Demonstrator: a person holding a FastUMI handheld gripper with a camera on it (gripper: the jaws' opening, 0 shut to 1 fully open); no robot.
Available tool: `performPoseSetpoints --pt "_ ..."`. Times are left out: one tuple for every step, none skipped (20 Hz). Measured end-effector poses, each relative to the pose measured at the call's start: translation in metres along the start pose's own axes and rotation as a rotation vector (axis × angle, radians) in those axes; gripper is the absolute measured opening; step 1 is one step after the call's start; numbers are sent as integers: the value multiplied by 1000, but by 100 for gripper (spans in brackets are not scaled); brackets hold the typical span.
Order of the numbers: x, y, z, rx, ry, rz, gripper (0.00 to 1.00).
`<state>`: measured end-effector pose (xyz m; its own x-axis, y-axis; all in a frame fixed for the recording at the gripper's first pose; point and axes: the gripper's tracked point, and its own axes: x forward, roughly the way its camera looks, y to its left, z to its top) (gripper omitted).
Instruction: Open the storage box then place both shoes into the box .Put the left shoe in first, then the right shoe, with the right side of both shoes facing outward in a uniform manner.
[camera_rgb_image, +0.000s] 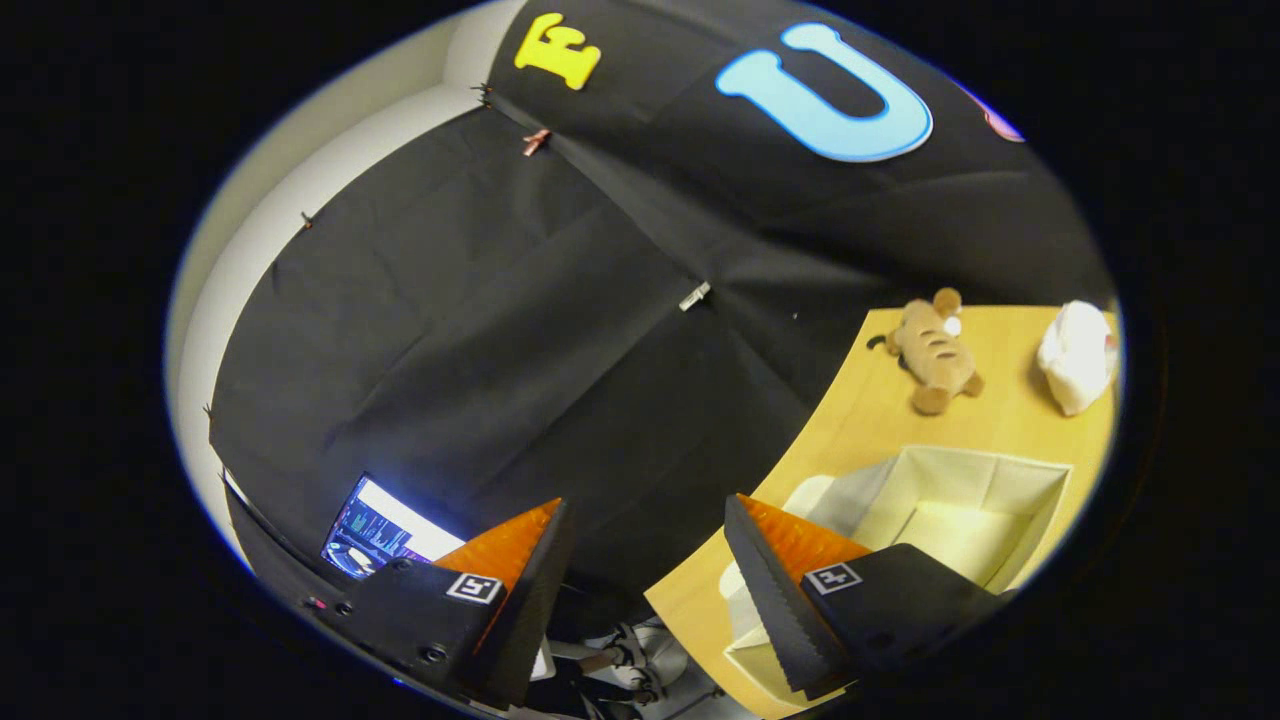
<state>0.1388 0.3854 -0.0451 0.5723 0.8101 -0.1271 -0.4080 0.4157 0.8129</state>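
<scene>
My gripper (645, 503) is open, its fingers spread wide with nothing between them. It is tilted and held off the near corner of the wooden table (870, 400). The cream storage box (1010, 480) stands open on the table, just beyond the right finger, and its inside looks empty. Its lid (748, 625) lies folded out toward me, partly hidden under that finger. Low between the fingers, below table level, I see a white shape with dark laces (632, 655); it may be a shoe, but I cannot tell for sure.
A brown plush dog (935, 355) lies on the table beyond the box. A white soft object (1078, 355) sits to its right. A lit screen (385, 530) glows behind the left finger. Black cloth walls close off the space ahead.
</scene>
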Motion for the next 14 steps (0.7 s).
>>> performPoseSetpoints --pt "-16 -3 6 -24 -21 -17 94" --pt "-31 -4 8 -43 -36 -29 94" --pt "-47 -8 10 -66 -46 -52 94" --pt "-64 -13 11 -101 -56 -80 94" --pt "-80 -21 13 -149 -68 -117 94" --pt "-98 -29 14 -199 -79 -160 94" --pt "-116 -39 16 -238 -86 -203 94" --pt "-133 -48 17 -269 -98 -247 94" --pt "-150 -57 19 -291 -109 -290 94" --pt "-166 -66 17 -305 -118 -329 94" --pt "-181 -74 15 -312 -127 -363 94" --pt "-196 -84 12 -313 -130 -403 94" --pt "-211 -97 6 -310 -129 -443 94" --pt "-226 -108 0 -309 -130 -485 94"
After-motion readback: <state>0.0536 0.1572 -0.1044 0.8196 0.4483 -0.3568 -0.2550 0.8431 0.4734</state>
